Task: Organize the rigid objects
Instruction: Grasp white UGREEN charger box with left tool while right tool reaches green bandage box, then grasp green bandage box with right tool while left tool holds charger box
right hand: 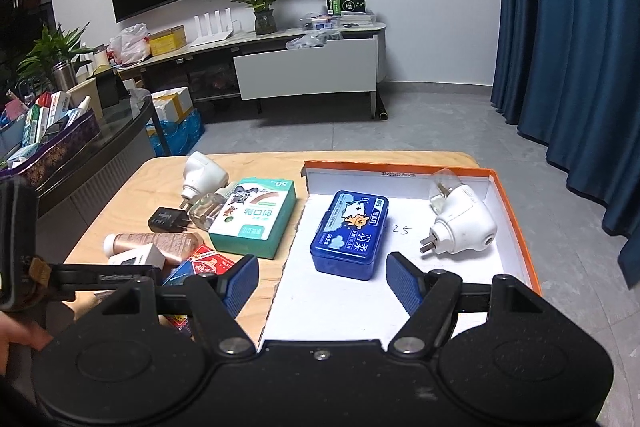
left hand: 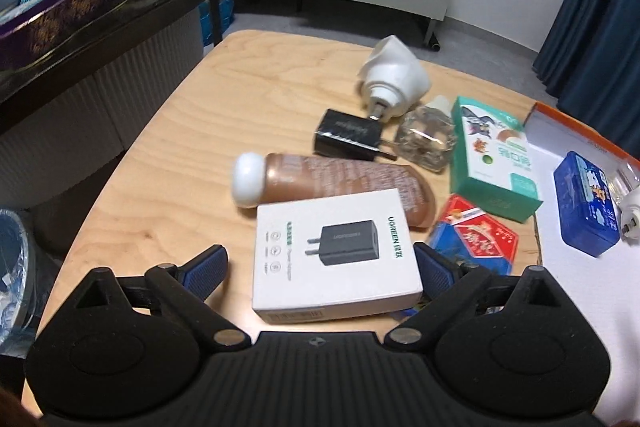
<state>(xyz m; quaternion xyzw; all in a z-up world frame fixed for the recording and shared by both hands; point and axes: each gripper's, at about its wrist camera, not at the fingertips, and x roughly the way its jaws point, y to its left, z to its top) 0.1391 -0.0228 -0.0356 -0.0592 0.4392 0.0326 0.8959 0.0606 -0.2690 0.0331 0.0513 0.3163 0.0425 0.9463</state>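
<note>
**Q:** Charger box (left hand: pixel 336 253) — where does it lie relative to your fingers?

**A:** White, with a black plug printed on top. It lies flat on the wooden table (left hand: pixel 168 155), between the two blue pads of my left gripper (left hand: pixel 320 269). Jaws spread wide. The right pad (left hand: pixel 434 273) sits just beside the box's edge; whether it touches, I cannot tell. The left pad (left hand: pixel 206 269) stands apart from it.

**Q:** Neighbours?

**A:** A brown tube (left hand: pixel 340 187) with a white cap lies on its side just behind the box, partly covered by it. A red-and-blue packet (left hand: pixel 476 239) is just to the right. Further back: black charger (left hand: pixel 352 139), clear glass bottle (left hand: pixel 428 143), green carton (left hand: pixel 492 163), white plug-in unit (left hand: pixel 394 75).

**Q:** Right side?

**A:** My right gripper (right hand: pixel 322 285) hangs open over the orange-rimmed white tray (right hand: pixel 516 223), holding nothing. A blue tin (right hand: pixel 350 235) lies in the tray just ahead of the fingers; a second white plug-in unit (right hand: pixel 464 227) lies near it, further right, also in the tray.
</note>
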